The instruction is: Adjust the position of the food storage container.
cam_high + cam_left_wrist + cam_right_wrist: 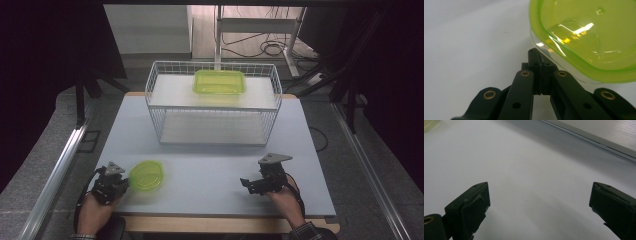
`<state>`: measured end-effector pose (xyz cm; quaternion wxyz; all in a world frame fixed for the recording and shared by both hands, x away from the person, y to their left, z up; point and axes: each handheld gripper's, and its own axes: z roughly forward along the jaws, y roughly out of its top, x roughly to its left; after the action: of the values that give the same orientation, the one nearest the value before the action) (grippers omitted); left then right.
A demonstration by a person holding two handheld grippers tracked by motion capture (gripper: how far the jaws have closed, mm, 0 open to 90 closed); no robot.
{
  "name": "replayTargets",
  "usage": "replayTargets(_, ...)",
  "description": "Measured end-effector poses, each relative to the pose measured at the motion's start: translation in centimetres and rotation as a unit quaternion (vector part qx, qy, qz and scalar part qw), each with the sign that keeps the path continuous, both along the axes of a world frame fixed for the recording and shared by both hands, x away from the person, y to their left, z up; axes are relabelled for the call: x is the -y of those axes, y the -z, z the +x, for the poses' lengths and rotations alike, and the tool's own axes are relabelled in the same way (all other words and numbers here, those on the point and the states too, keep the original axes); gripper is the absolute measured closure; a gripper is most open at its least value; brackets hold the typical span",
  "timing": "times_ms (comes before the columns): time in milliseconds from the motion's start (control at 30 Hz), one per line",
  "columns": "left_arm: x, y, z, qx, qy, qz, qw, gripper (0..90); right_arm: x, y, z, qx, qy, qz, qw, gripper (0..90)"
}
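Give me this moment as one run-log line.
left hand-held gripper: shut on rim of round green container | right hand-held gripper: open, nothing between jaws, over table | rectangular green container: on wire rack

Tabletop (210, 165): pale grey, flat, rectangular, with a wooden edge along the near side.
Wire basket (212, 120): white, standing on the far half of the tabletop, centred; it has an upper shelf and a lower floor panel.
Round container (146, 175): green lid, clear body, at the near left of the tabletop.
Rectangular container (219, 82): green, resting on the wire basket's upper shelf.
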<state>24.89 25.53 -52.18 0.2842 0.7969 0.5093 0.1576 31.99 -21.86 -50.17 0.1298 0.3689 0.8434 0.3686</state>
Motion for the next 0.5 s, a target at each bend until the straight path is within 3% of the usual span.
replayTargets(167,1.1,0.0,0.3,-0.001,0.014,-0.002,0.9999,90.0,-0.2,0.2,0.0,-0.002,-0.002,-0.002,1.0000,3.1)
replayTargets(500,4.9,-0.1,2.2,0.007,0.064,-0.017,0.9978,90.0,-0.2,0.2,0.0,-0.005,-0.003,-0.002,1.0000,3.2)
